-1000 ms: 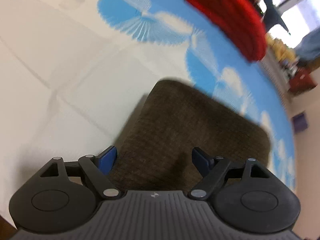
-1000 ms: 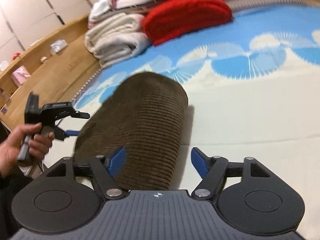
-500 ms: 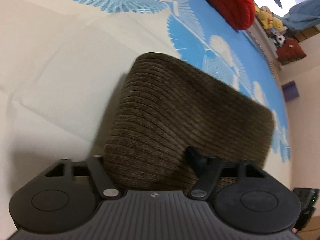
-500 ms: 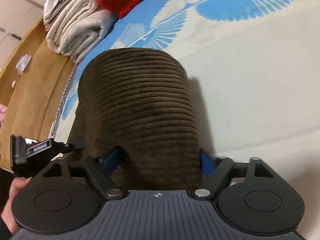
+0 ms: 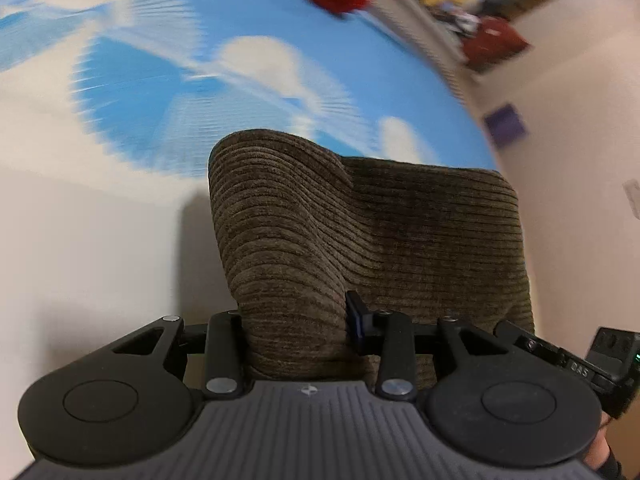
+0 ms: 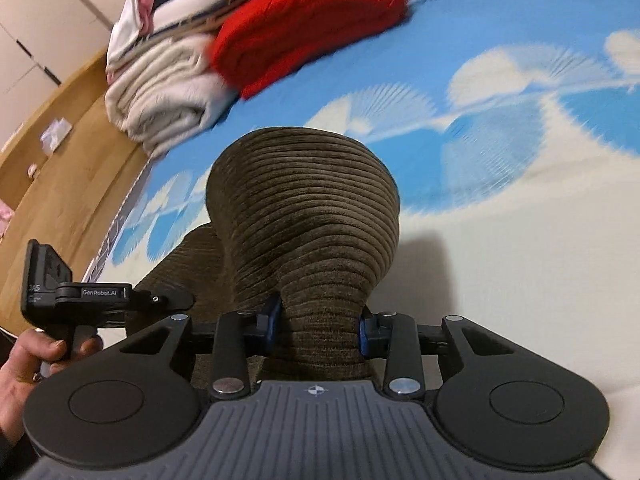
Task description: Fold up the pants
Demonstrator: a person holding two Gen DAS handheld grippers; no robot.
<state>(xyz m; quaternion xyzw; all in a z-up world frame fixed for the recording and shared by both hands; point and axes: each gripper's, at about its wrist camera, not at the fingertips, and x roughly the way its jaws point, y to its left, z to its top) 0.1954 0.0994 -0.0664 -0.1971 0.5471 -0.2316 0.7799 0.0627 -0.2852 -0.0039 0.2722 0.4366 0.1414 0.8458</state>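
Because the brown corduroy pants (image 5: 360,232) are thick, soft and limp, they bunch wherever pinched — both tongs have just been closing on the near edge, left gripper (image 5: 294,326) and right gripper (image 6: 318,324) each clamping a gathered wad. Folded, they lie on the blue-and-cream bedspread (image 6: 520,208); take the corners, I judge.
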